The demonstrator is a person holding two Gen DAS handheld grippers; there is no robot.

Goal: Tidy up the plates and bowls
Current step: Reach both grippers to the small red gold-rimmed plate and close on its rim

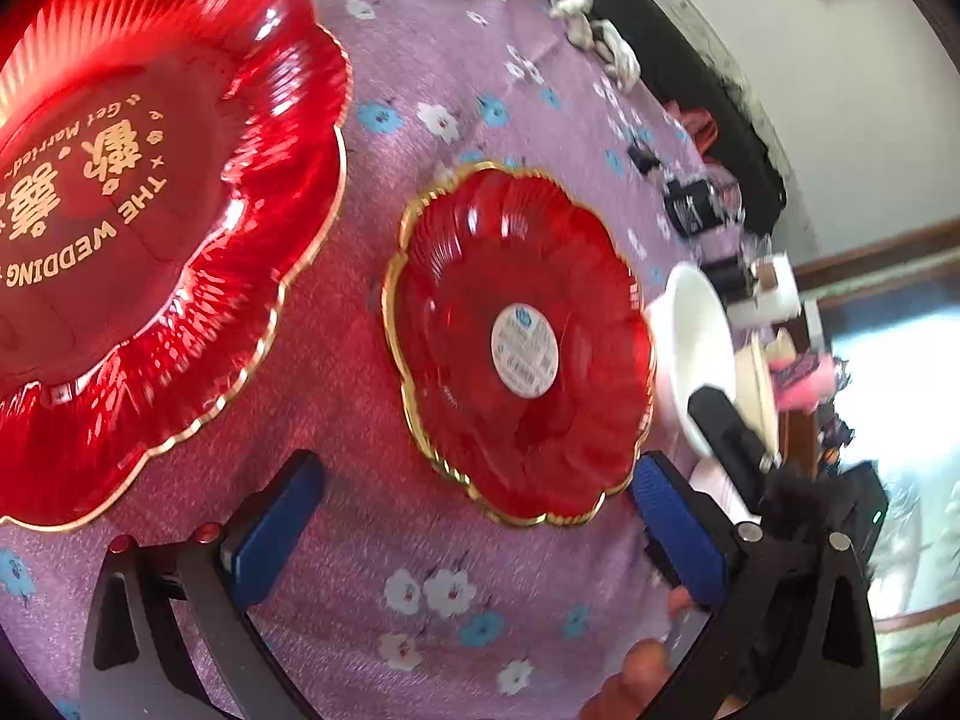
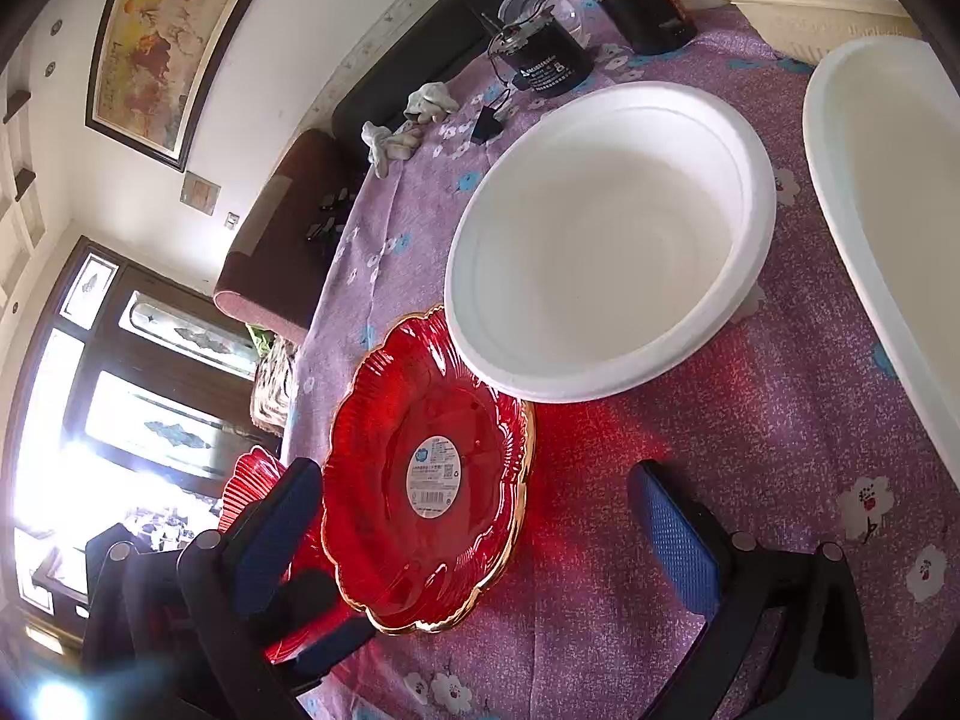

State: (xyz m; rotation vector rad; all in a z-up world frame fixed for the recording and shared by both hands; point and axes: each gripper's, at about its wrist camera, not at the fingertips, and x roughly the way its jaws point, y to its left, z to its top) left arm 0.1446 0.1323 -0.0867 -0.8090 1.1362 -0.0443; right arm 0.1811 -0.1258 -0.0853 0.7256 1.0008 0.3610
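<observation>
While both grippers hang over the purple flowered tablecloth (image 1: pixel 420 60), this is the layout:

Left gripper (image 1: pixel 474 534): blue-padded jaws spread wide, nothing between them, just cloth underneath. Fingers of the person's hand (image 1: pixel 636 678) peek in at the bottom edge of the left wrist view.

Right gripper (image 2: pixel 474 534): also released, jaws wide apart and holding nothing.

Small red plate (image 2: pixel 420 474): flat on the cloth, gold scalloped rim, round white sticker in the middle. It's just ahead of both grippers, and its far rim tucks under the white bowl's rim.

Big red plate (image 1: pixel 150 210): gold "THE WEDDING" lettering, sits near the small one toward the table's edge, not touching it.

White bowl (image 2: pixel 612 240): empty foam-looking one, upright, right next to the small red plate.

Second white bowl (image 2: pixel 888 228): further along, apart from the first, only partly in frame.

Cream basket (image 2: pixel 810 6): at the far edge of the tabletop.

Black canister (image 2: pixel 546 69): also back there, beside some crumpled white cloth (image 2: pixel 396 132).
</observation>
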